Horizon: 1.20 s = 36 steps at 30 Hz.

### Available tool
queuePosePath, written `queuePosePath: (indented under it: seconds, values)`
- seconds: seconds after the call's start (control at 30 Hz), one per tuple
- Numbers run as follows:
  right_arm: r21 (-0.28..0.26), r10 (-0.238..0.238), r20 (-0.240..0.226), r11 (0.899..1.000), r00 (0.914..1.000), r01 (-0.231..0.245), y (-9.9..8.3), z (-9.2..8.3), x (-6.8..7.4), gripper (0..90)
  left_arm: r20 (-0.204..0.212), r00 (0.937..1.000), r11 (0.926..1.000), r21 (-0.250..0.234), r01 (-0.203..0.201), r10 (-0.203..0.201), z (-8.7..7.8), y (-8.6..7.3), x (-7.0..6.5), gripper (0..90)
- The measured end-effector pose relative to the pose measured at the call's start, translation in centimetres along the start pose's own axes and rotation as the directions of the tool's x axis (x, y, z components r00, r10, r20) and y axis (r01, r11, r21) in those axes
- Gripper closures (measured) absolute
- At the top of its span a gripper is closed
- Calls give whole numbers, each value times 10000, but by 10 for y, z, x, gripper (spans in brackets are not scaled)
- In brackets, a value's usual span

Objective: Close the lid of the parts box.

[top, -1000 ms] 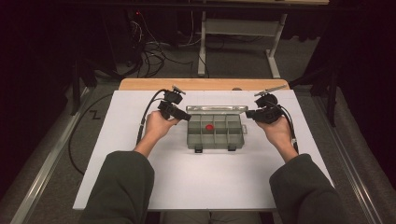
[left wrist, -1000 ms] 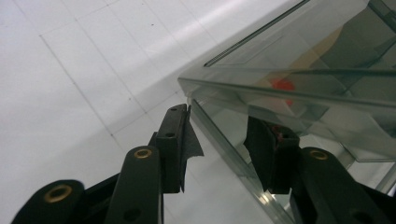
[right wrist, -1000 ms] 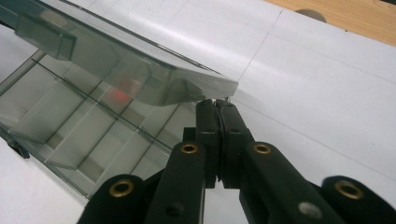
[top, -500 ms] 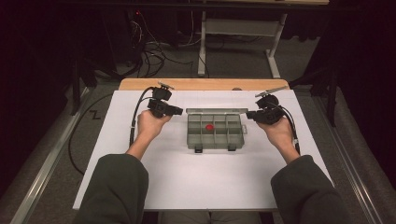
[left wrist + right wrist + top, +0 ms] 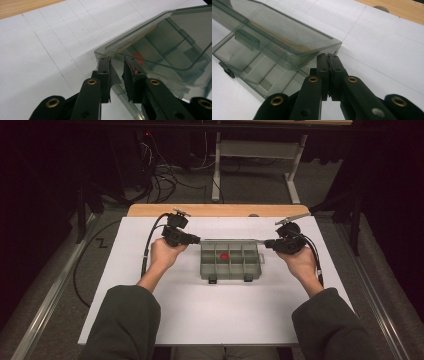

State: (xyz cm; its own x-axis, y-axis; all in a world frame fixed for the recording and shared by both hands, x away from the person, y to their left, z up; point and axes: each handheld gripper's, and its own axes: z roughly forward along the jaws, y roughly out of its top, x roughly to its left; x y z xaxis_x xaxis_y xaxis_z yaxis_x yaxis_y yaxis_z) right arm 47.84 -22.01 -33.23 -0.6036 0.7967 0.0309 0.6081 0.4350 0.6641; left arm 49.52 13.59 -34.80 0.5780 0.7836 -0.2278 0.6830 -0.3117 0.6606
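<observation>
A clear grey compartment box [image 5: 231, 275] sits mid-table with its lid [image 5: 274, 35] partly raised. A small red piece [image 5: 224, 255] lies in one compartment, seen through the lid [image 5: 162, 32] as a red blur [image 5: 138, 57]. My left gripper [image 5: 197, 240] is at the box's rear left corner. Its jaws have just been closing and now stand a narrow gap apart [image 5: 117, 58], pressing on nothing, just short of the lid's corner. My right gripper [image 5: 267, 242] is at the rear right corner, shut [image 5: 328, 55], its tips tucked under the lid's corner.
The box rests on a white gridded sheet [image 5: 210, 320] with a wooden strip [image 5: 215, 210] along its far edge. Two latches [image 5: 212, 280] stick out from the box's front. Behind the table stand a metal frame [image 5: 220, 165] and floor cables [image 5: 165, 170].
My left gripper pulled a little left, away from the box, then came back to its rear left corner. The right gripper and the box have stayed put.
</observation>
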Motion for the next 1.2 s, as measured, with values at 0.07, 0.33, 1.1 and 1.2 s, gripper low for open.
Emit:
queuePosePath:
  seconds: [0.07, 0.33, 1.1, 1.2]
  values:
    - [10, -33, -11, 10000, 10000, 33, 0, 0, 1, 900, 14, 10000, 10000, 15, 3, -3, 1, -1, 0, 752]
    - [2, -125, -82, 9999, 9999, 125, -1, 1, 3, 900, 35, 9999, 9998, 91, -152, 152, 1, -2, -2, 752]
    - [13, -388, -358, 9992, 9986, 389, -10, 3, 8, 900, 96, 9984, 9984, 141, -552, 551, 2, -9, -15, 745]
    - [18, -438, -422, 9990, 9981, 439, -11, 4, 9, 900, 156, 9980, 9980, 138, -620, 617, 2, -13, -17, 745]
